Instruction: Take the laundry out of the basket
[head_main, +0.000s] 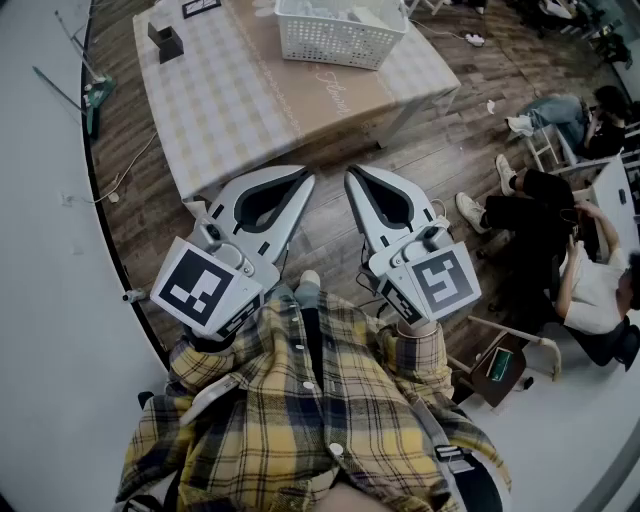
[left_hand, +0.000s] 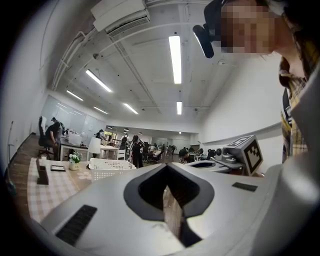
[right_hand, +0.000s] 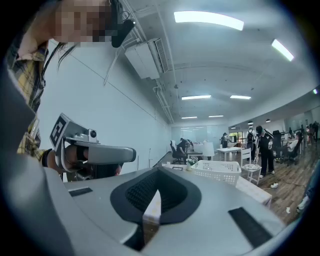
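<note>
Head view: my left gripper (head_main: 300, 182) and right gripper (head_main: 357, 178) sit closed and empty at 6 o'clock. The basket (head_main: 335, 45) is on the table (head_main: 230, 100) at 12, well apart, and I can barely see any laundry in it.

Left gripper view: jaws together, basket (left_hand: 110, 169) at 9. If I reach in shut, I'd probably shove it.

Right gripper view: jaws together, basket (right_hand: 218, 171) at 3. Its rim could snag.

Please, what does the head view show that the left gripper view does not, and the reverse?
Only the head view shows the marker cube on the left gripper and the person's shoe. Only the left gripper view shows the ceiling lights and an air conditioner. Both show the white basket on the checked table, the left gripper shut and empty, and the right gripper.
</note>
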